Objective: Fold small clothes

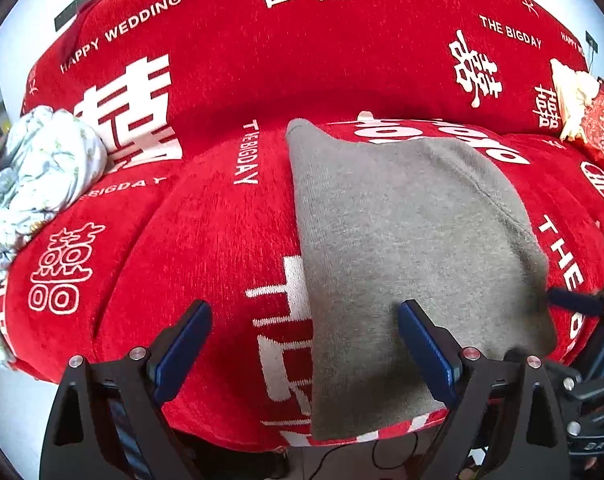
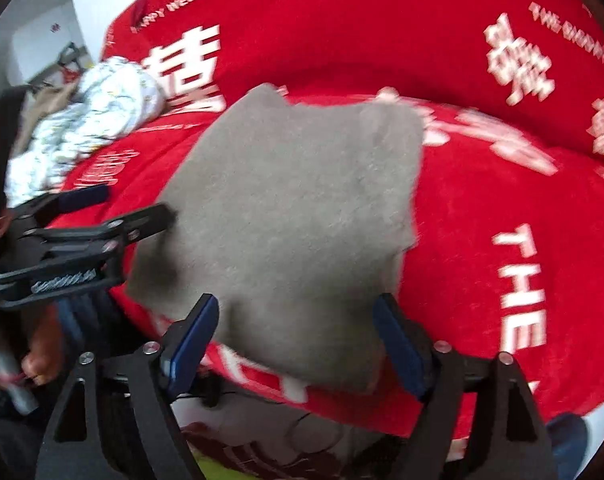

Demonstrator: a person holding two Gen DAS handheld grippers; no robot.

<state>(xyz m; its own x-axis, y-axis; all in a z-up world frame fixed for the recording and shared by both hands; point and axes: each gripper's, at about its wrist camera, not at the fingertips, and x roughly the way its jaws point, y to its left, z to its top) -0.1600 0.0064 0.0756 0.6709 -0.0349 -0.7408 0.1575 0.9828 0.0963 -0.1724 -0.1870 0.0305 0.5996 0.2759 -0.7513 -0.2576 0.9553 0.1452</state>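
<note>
A grey knit garment (image 1: 414, 248) lies folded flat on the red sofa seat (image 1: 206, 240), its near edge at the seat's front. My left gripper (image 1: 304, 344) is open and empty over the garment's near left edge. My right gripper (image 2: 296, 340) is open and empty just above the garment's near edge (image 2: 286, 216). The left gripper also shows in the right wrist view (image 2: 138, 208), at the garment's left side. One right finger tip (image 1: 574, 302) shows at the garment's right edge in the left wrist view.
A crumpled white floral cloth (image 1: 38, 176) lies at the sofa's left end, also in the right wrist view (image 2: 86, 120). The red backrest (image 1: 302, 48) rises behind the seat. A cream and red item (image 1: 582, 108) sits at the far right. Cables (image 1: 382, 452) hang below the seat front.
</note>
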